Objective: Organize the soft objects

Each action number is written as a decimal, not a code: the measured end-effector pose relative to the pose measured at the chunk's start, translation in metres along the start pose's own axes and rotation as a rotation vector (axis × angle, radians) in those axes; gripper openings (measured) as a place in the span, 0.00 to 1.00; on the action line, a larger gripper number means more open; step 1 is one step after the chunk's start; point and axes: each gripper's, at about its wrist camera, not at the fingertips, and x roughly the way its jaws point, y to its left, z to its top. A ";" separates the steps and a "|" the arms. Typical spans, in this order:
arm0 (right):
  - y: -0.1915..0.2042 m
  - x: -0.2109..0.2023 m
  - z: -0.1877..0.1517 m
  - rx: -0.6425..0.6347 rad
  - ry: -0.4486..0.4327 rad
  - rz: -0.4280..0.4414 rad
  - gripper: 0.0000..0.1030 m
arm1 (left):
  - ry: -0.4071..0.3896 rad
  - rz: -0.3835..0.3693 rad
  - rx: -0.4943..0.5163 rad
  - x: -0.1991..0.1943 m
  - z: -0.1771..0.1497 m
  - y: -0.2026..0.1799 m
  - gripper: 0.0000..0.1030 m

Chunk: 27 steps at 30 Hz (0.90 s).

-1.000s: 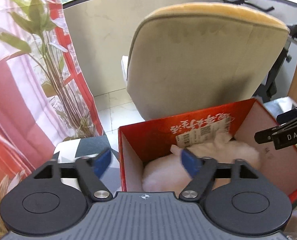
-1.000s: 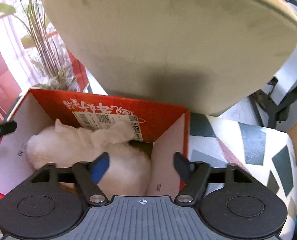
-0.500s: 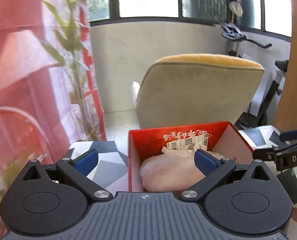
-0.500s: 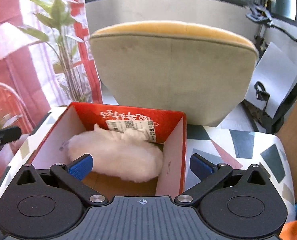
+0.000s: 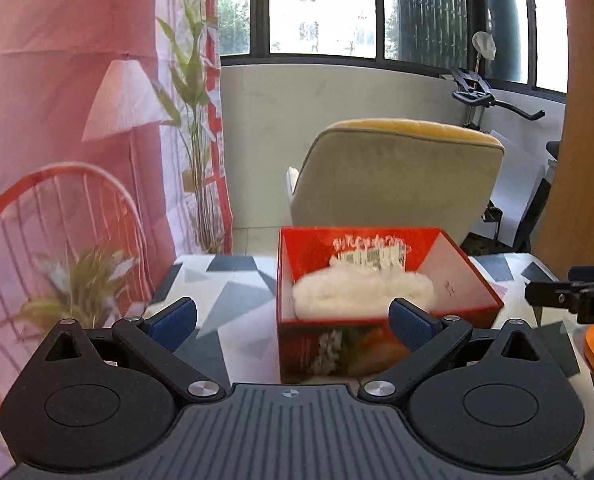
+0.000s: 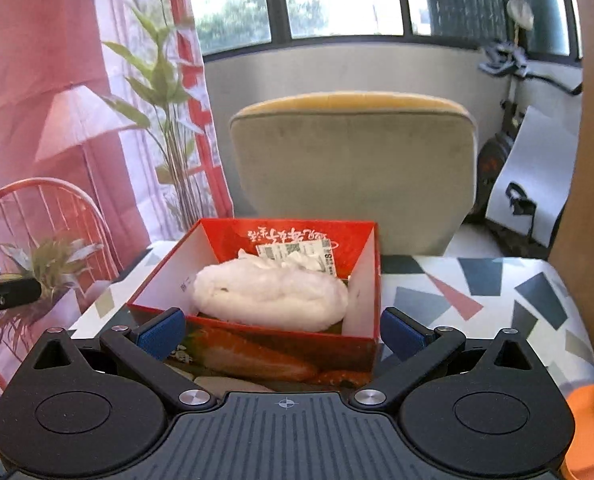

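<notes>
A white fluffy soft thing [image 6: 271, 294] lies inside an open red cardboard box [image 6: 253, 346] on a table with a patterned cloth [image 6: 477, 292]. In the left wrist view the same white soft thing [image 5: 361, 294] fills the red box [image 5: 325, 354]. My left gripper [image 5: 293, 322] is open, back from the box's near wall, nothing between its blue pads. My right gripper [image 6: 281, 330] is open too, held in front of the box with its pads apart on either side of the near wall, touching nothing. The right gripper's finger [image 5: 569, 296] shows at the right edge of the left wrist view.
A beige armchair [image 6: 353, 168] stands right behind the table. A tall plant [image 6: 165, 92] and a red printed curtain [image 5: 57, 120] are at the left. An exercise bike [image 5: 493, 100] and a wooden panel [image 5: 585, 140] stand at the right. Something orange [image 6: 589, 424] sits at the lower right.
Both grippers pulled back and up out of the box and opened wider. The white soft thing stays in the box, which now looks smaller and farther away.
</notes>
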 end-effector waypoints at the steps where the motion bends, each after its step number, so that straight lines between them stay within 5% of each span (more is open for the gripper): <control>1: 0.001 -0.005 -0.005 0.000 -0.011 0.000 1.00 | 0.004 0.005 -0.001 -0.004 -0.005 -0.001 1.00; 15: 0.011 -0.047 -0.081 0.030 -0.120 -0.012 1.00 | 0.054 0.016 -0.060 -0.022 -0.069 -0.009 1.00; 27: -0.004 -0.024 -0.118 0.074 -0.045 0.008 0.99 | 0.159 -0.037 -0.104 0.013 -0.092 -0.006 0.99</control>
